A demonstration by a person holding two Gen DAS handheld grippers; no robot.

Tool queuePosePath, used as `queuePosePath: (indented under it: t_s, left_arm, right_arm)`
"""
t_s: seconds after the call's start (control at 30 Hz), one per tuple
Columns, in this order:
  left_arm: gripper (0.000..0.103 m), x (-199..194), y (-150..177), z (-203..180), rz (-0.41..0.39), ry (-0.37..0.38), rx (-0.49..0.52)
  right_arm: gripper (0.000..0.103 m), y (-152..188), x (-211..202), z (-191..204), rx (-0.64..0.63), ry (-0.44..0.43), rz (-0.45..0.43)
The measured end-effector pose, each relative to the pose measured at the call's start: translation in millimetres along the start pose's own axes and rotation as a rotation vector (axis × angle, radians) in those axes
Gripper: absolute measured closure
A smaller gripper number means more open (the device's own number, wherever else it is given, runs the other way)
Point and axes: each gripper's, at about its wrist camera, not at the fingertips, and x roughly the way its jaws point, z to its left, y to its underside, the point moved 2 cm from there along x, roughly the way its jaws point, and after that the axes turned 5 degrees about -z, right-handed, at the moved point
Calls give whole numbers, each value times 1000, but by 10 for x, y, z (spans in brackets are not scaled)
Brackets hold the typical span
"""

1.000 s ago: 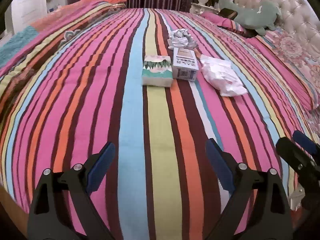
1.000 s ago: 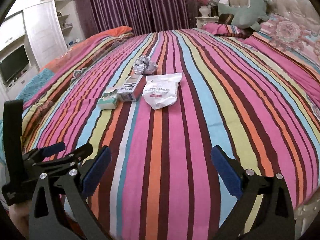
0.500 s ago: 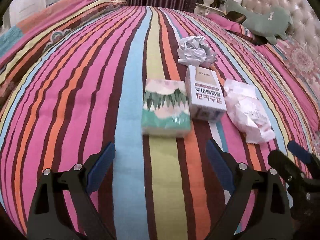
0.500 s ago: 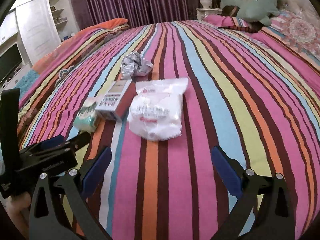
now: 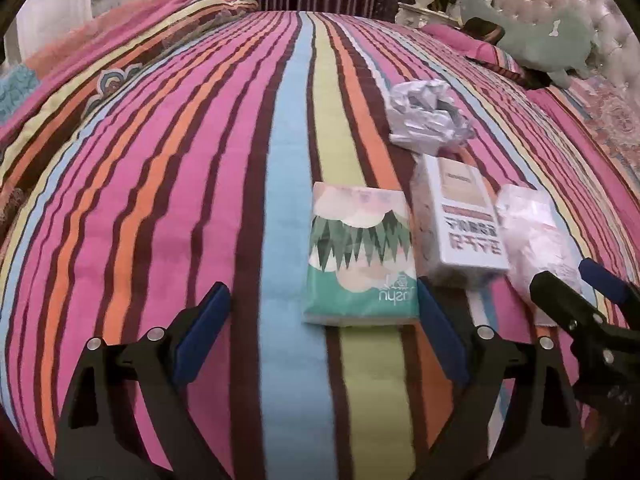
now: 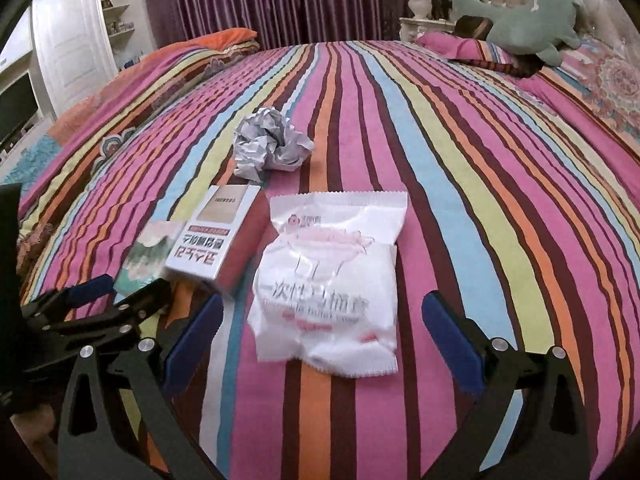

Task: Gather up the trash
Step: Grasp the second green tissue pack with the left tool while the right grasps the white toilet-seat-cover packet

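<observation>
Reaching with jaws spread, left gripper (image 5: 322, 320) should straddle the tissue pack (image 5: 360, 256) at lower centre; right gripper (image 6: 320, 336), also released, the white packet (image 6: 326, 292).

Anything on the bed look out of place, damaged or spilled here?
Four bits of litter sit on the striped bedspread: a crumpled foil ball, a small printed box, a green tissue pack and a white plastic packet. Only the foil is crushed; nothing has spilled.
</observation>
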Motion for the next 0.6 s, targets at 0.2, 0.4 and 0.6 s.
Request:
queuePosePath:
  t_s: [0.2, 0.4, 0.6]
  left_arm:
    - [14, 123, -146, -17, -3, -17, 26]
    - [14, 291, -269, -55, 1, -47, 64]
    - [21, 349, -242, -64, -1, -60, 78]
  right_arm:
    - [8, -83, 165, -2, 12, 8, 9]
    - [8, -118, 345, -7, -48, 38, 11]
    - [18, -123, 443, -66, -53, 41, 45]
